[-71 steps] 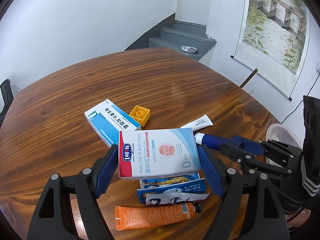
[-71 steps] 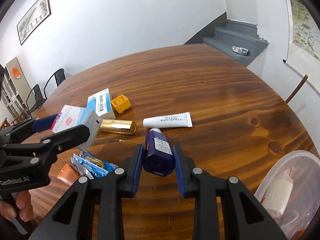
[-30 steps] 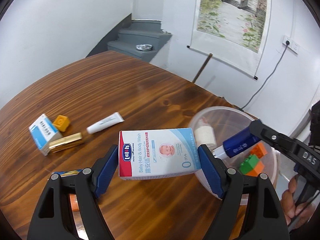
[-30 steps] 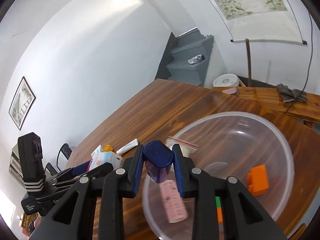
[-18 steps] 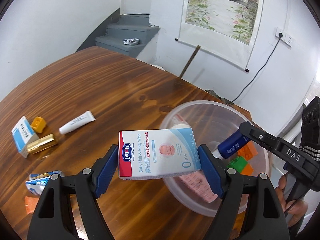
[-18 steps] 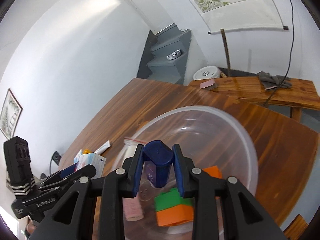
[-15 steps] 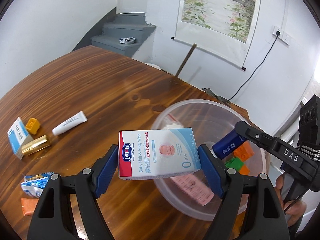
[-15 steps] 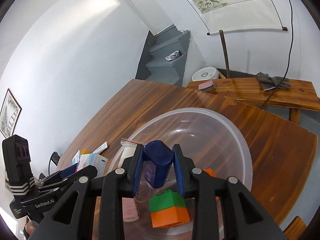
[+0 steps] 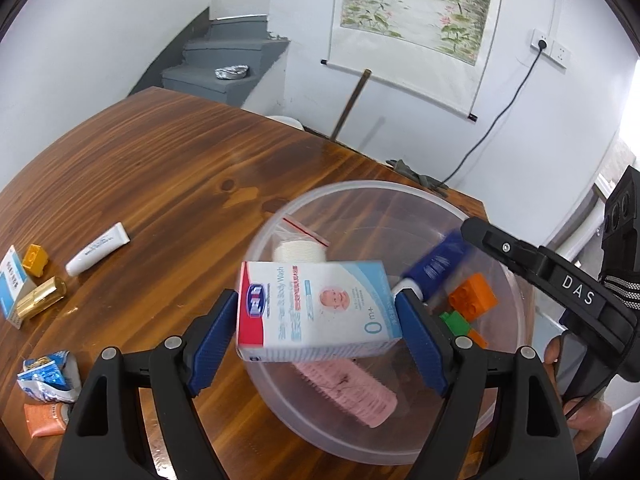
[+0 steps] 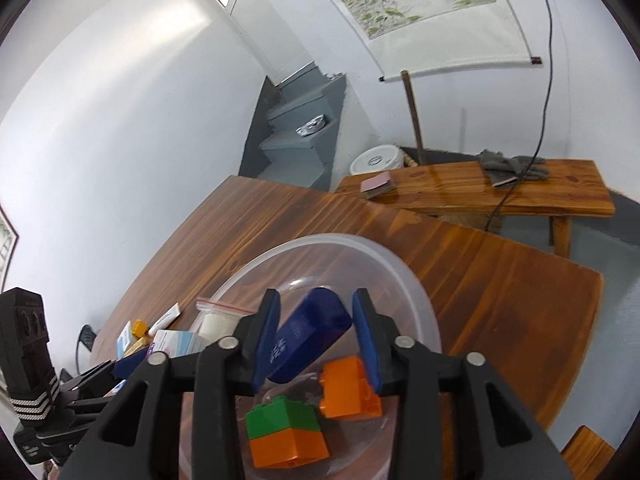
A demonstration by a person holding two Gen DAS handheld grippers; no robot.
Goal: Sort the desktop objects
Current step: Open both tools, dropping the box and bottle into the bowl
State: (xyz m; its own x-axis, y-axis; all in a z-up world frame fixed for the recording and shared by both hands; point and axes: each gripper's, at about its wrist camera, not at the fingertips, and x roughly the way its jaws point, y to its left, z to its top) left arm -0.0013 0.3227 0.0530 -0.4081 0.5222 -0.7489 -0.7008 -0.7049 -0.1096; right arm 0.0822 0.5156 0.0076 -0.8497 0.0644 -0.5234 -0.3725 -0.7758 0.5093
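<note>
Right wrist view: the right gripper [image 10: 316,340] hangs over the clear plastic bowl [image 10: 416,292], and its jaws have just been opening. The blue bottle [image 10: 308,336] lies tilted and slightly blurred between the spread fingers, with a gap on the right side, so by my reading it is let go and dropping. Just below the fingertips, already in the bowl, lie an orange block [image 10: 348,388] and a green-and-orange block [image 10: 286,432].

In the left wrist view the left gripper [image 9: 318,314] pinches the baby wash box [image 9: 316,308] by its two short ends, held over the bowl's near edge. A pink roller [image 9: 348,384] lies in the bowl under the box, and a zip bag of cotton pads [image 9: 298,246] just beyond it.

Well to the left of those fingers, on the wooden table [image 9: 168,176], a white tube [image 9: 98,248], a yellow block [image 9: 35,260], a gold tube [image 9: 40,302], a small blue-and-white box [image 9: 12,284], some crumpled sachets [image 9: 48,376] and an orange tube [image 9: 46,420] are left. I judge the sorting roughly half done.
</note>
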